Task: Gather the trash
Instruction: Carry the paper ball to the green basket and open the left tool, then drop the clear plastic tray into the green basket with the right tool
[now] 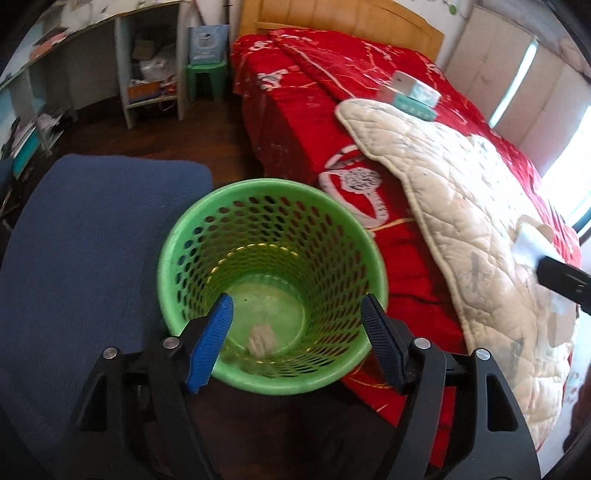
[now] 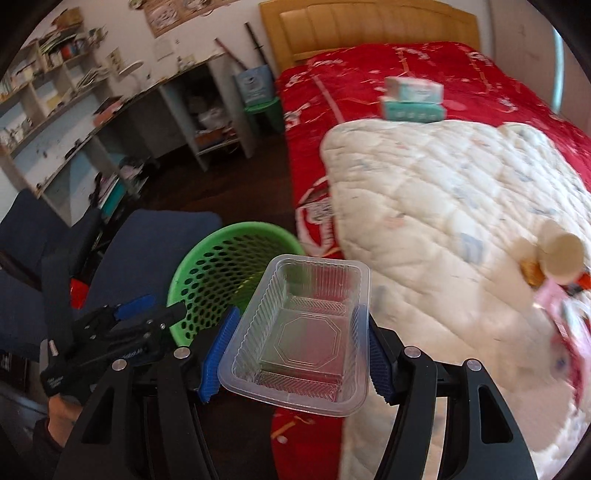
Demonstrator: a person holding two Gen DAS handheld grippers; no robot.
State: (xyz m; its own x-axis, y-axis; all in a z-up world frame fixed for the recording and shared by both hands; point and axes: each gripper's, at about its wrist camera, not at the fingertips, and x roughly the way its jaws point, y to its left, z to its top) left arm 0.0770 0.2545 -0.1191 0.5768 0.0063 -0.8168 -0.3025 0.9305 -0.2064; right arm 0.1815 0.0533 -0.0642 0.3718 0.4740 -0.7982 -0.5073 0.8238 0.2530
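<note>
Bedroom floor's taken up by a green basket point(image 1: 271, 284); left gripper point(image 1: 297, 332) is held wide open above it, while a clear tray point(image 2: 295, 339) is clamped in the right gripper point(image 2: 295, 354).

We are in a bedroom of a home. A bed point(image 2: 369, 74) with a wooden headboard point(image 2: 369, 29) and a red cover carries a white quilt point(image 2: 443, 206). Along the wall we see a long bench point(image 2: 122, 107) with open shelves point(image 2: 48, 74) full of books and small clutter. A blue chair point(image 1: 81, 251), a green stool point(image 1: 207, 79) and a green waste basket point(image 1: 269, 280) stand on the dark wooden floor point(image 1: 155, 136).
</note>
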